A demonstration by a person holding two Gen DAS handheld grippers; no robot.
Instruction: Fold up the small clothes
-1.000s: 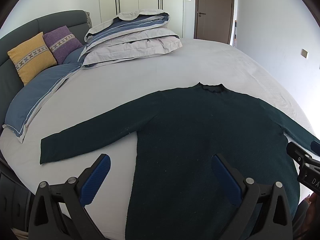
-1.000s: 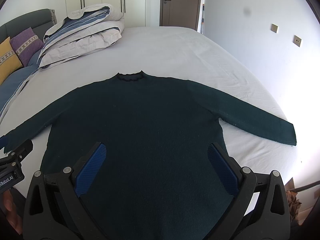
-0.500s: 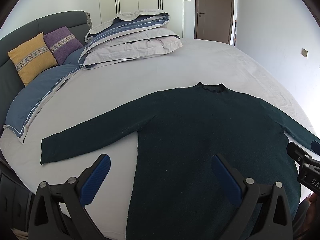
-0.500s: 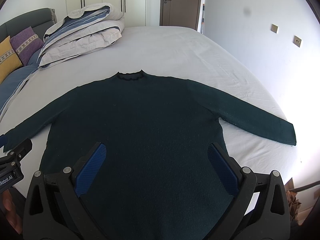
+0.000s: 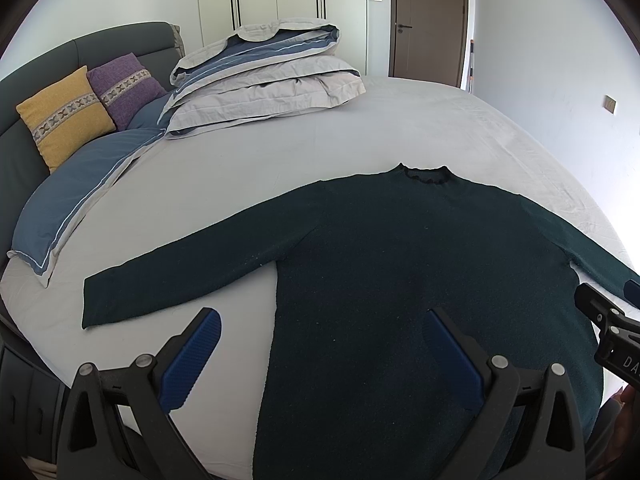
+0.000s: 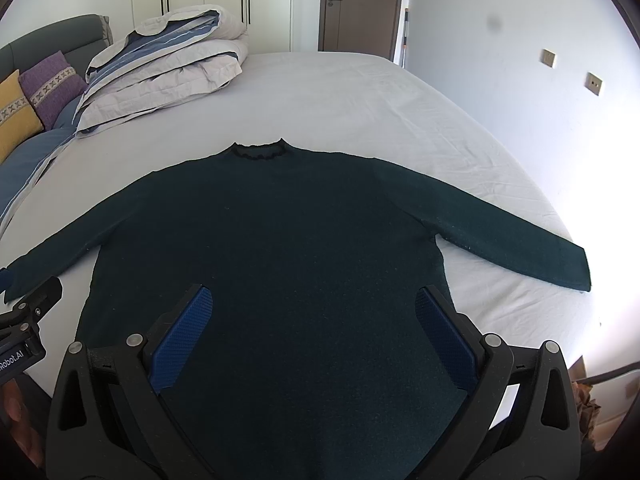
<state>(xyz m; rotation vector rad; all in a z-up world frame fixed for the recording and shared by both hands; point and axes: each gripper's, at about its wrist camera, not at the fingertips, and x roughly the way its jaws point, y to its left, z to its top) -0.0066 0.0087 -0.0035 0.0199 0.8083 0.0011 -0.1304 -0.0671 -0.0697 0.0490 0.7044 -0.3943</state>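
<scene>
Plainly, nothing had been folded: the dark green sweater (image 6: 272, 248) lay flat and face-up on the grey bed sheet (image 6: 360, 96), collar at twelve o'clock, both sleeves spread wide.

The left gripper (image 5: 324, 354) hung above the hem side with its jaws wide apart and empty, straddling the sweater's left side edge. The right gripper (image 6: 314, 334) was likewise spread wide, holding nothing, over the lower body.

The sensible first fold looked to be a sleeve. The left sleeve cuff (image 5: 96, 300) sat at about nine o'clock in the left view, the right sleeve cuff (image 6: 576, 268) near three o'clock in the right view. Each claw would do best pinching only the cuff (not the sheet beneath), then carrying it across the chest without dragging the body askew. The folded duvet (image 5: 268, 80) at eleven o'clock lay well apart.
</scene>
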